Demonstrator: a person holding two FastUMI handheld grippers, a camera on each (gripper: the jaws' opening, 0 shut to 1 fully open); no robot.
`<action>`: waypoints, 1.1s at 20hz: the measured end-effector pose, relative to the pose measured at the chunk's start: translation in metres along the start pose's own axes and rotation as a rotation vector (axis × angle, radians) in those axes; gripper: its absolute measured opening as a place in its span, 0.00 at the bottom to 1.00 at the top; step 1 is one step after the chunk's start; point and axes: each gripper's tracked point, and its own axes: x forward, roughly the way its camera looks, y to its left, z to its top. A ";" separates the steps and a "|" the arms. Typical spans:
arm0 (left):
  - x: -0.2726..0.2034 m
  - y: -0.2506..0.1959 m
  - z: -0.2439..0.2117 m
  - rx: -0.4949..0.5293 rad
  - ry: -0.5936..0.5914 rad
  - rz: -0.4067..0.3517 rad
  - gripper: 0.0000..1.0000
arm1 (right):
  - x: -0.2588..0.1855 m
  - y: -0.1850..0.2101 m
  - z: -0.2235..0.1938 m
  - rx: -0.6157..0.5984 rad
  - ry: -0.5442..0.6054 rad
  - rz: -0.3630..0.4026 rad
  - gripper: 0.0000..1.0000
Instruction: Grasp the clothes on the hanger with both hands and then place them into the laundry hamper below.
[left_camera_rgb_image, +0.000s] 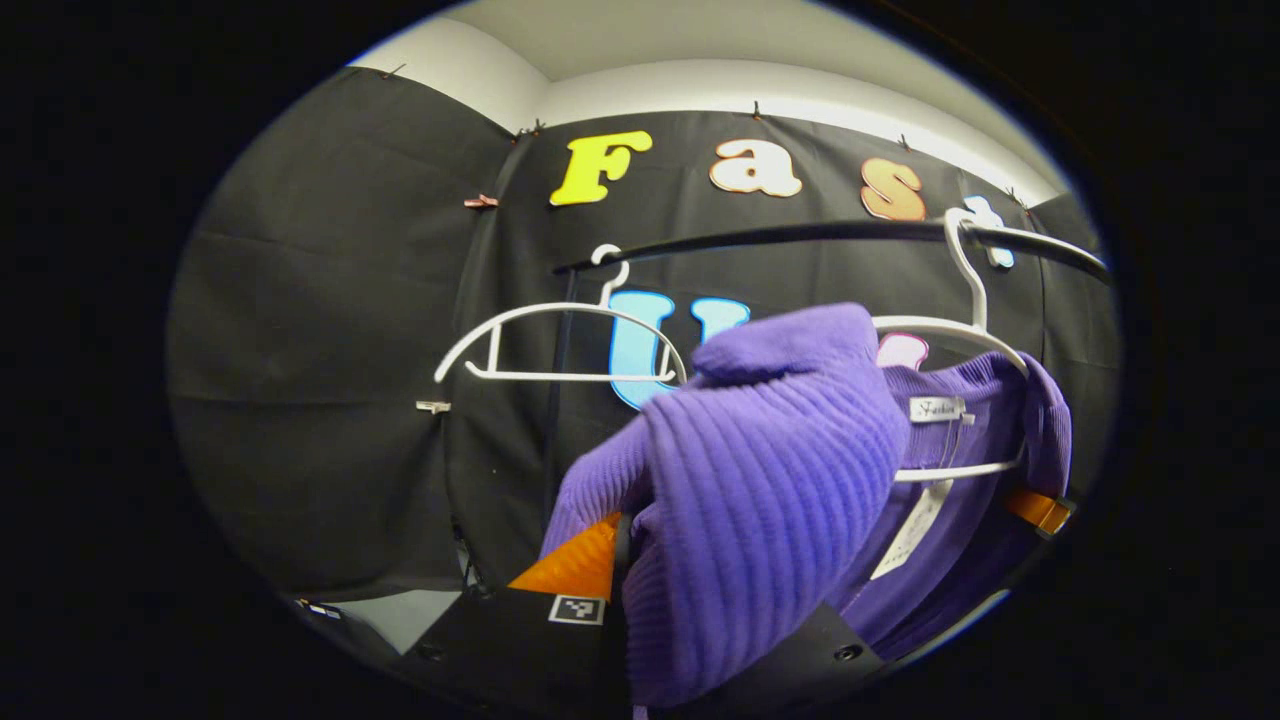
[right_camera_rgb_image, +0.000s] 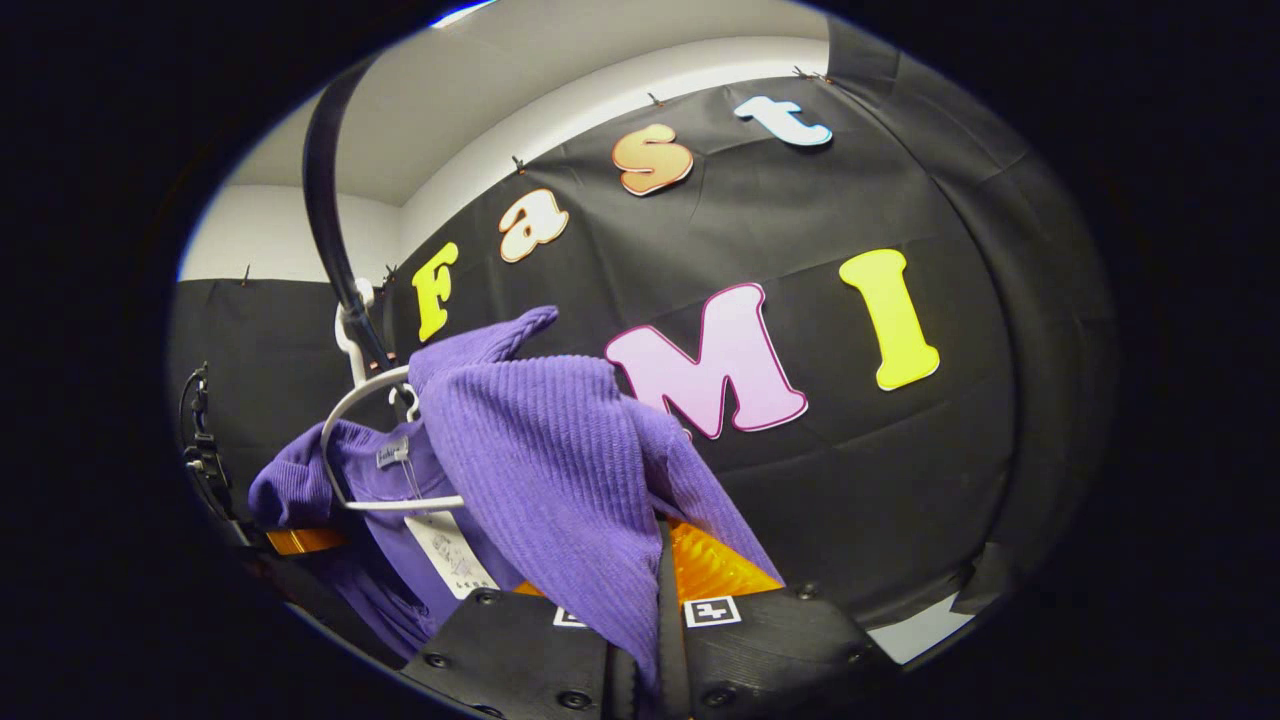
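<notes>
Left gripper view: bare second hanger (left_camera_rgb_image: 560, 345) beside purple sweater (left_camera_rgb_image: 770, 470)

In the left gripper view, the sweater (left_camera_rgb_image: 770, 470) drapes over the left gripper (left_camera_rgb_image: 640, 560), with a bare hanger (left_camera_rgb_image: 560, 340) beyond on the rail (left_camera_rgb_image: 800, 235). In the right gripper view, the sweater's hanger (right_camera_rgb_image: 350, 450) lies left of the right gripper (right_camera_rgb_image: 655, 590).

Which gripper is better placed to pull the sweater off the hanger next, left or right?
Probably left. The left gripper has lifted its shoulder of the sweater clear of the hanger. On the right gripper side, the fabric looks bunched by the hook.
</notes>
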 end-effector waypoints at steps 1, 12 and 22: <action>-0.002 0.005 0.007 0.005 -0.017 0.012 0.12 | -0.001 -0.004 0.010 -0.001 -0.031 -0.002 0.17; 0.004 0.039 0.072 0.071 -0.170 0.081 0.11 | -0.004 -0.011 0.039 0.069 -0.083 0.074 0.17; 0.066 0.056 0.126 0.090 -0.256 0.077 0.11 | -0.004 -0.005 0.025 0.029 -0.027 0.117 0.17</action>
